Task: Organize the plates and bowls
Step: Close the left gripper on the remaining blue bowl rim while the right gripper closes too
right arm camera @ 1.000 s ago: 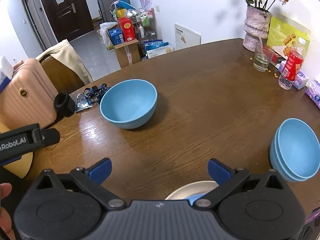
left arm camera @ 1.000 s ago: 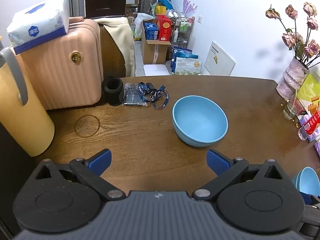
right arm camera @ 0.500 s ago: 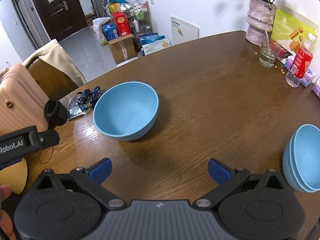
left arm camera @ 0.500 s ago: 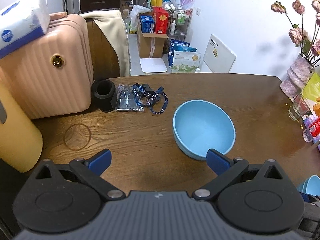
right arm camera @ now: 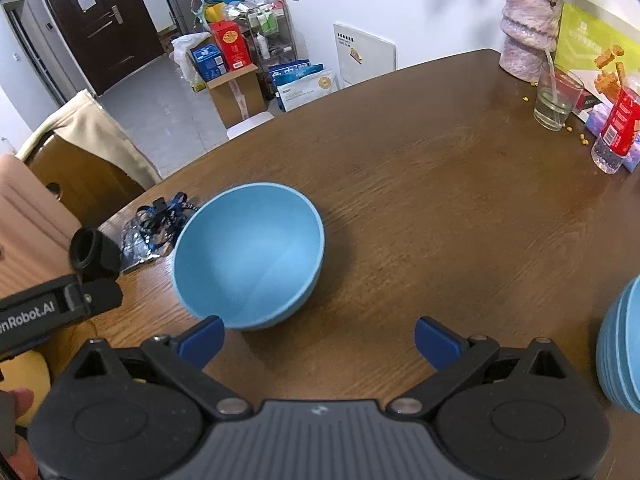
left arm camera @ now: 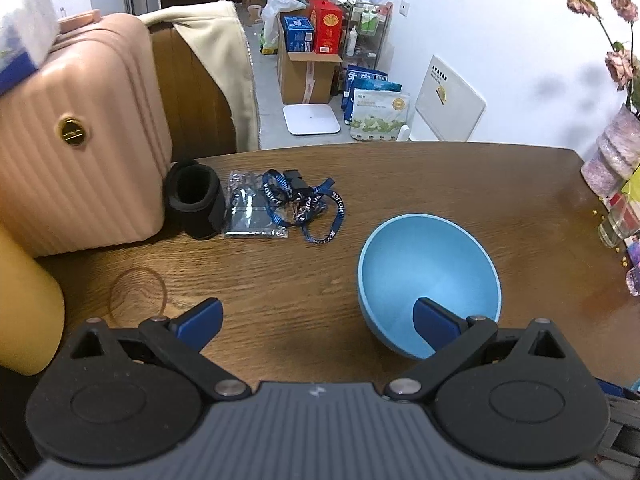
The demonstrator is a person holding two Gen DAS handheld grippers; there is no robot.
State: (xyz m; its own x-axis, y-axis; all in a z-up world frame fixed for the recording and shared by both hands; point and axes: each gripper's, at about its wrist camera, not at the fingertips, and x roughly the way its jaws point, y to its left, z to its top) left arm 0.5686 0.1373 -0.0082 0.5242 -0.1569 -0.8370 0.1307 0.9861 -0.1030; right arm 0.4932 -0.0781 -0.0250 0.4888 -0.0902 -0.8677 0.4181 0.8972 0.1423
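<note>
The left gripper is held wide, its right finger placed inside the bowl, seemingly to pinch the rim. The right gripper is also held wide and empty, near the stacked bowls.

The stacked bowls (right wrist view) run off the frame's edge.

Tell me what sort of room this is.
Probably a lived-in home dining area: a wooden table bearing a blue bowl and a flower vase, with a pink suitcase and storage boxes nearby.
</note>
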